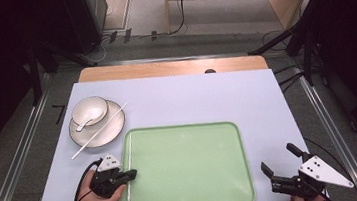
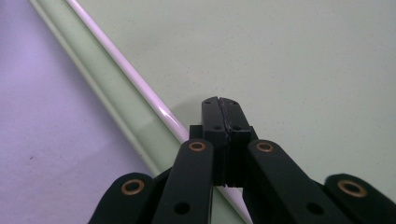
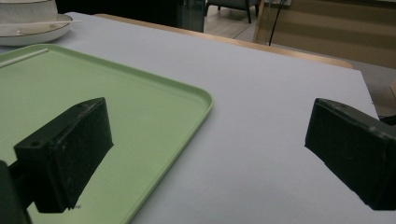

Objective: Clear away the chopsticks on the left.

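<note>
While the person's hands sit at the near edge of the bench [image 1: 176,93], the left gripper [image 1: 130,175] lies over the left rim of the green tray [image 1: 189,170], its fingers [image 2: 223,119] pressed flat together with nothing between them. Just beside those fingers a white chopstick [image 1: 128,173] lies inside the tray, running along its left wall; in the left gripper view it passes close under the closed tips, and I cannot tell whether it touches them. Off to the right, the right gripper [image 1: 278,163] hovers just past the tray's near right corner, its fingers [image 3: 65,154] spread wide, one above the tray's edge and the other above the pale bench cover. Farther back on the left stands a white plate [image 1: 114,130] with a dark rim line, carrying a white bowl [image 1: 89,110] with a white spoon [image 1: 83,124] resting in it. A second white chopstick [image 1: 99,131] lies slantwise across the plate, its lower end out on the bench.
</note>
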Demonstrator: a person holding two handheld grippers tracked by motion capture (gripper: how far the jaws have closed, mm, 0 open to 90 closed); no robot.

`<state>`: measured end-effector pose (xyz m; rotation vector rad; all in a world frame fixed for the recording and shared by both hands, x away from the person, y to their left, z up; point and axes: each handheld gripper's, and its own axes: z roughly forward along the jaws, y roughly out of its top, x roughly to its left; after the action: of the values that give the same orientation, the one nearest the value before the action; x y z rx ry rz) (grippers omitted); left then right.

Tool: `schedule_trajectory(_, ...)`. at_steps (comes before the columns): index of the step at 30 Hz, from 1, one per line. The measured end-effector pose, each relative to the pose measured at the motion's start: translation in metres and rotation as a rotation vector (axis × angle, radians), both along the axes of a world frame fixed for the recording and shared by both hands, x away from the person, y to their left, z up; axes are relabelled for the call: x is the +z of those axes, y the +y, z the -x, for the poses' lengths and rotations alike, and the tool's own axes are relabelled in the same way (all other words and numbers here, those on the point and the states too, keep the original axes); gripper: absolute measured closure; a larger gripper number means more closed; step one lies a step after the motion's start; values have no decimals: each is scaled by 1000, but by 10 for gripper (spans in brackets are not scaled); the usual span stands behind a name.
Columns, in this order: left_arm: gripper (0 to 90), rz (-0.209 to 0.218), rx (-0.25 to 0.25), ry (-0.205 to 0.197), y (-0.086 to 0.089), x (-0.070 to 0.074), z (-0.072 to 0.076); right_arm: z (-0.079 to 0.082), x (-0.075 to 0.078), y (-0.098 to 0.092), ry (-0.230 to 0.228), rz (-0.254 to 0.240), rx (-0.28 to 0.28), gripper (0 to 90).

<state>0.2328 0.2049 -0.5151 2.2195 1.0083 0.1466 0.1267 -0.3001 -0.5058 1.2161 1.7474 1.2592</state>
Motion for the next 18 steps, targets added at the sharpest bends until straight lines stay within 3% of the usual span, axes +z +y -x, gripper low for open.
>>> schedule_trajectory(2, 880, 4, -6, -5, 0, 0, -1, 0, 0, 0, 0, 2, 0, 9)
schedule_trajectory(13, 588, 14, -77, -28, -10, 1, 2, 1, 0, -1, -2, -1, -2, 9)
schedule_trajectory(18, 404, 51, -94, -61, -13, 9, 4, 1, 0, 0, 0, -1, 1, 9)
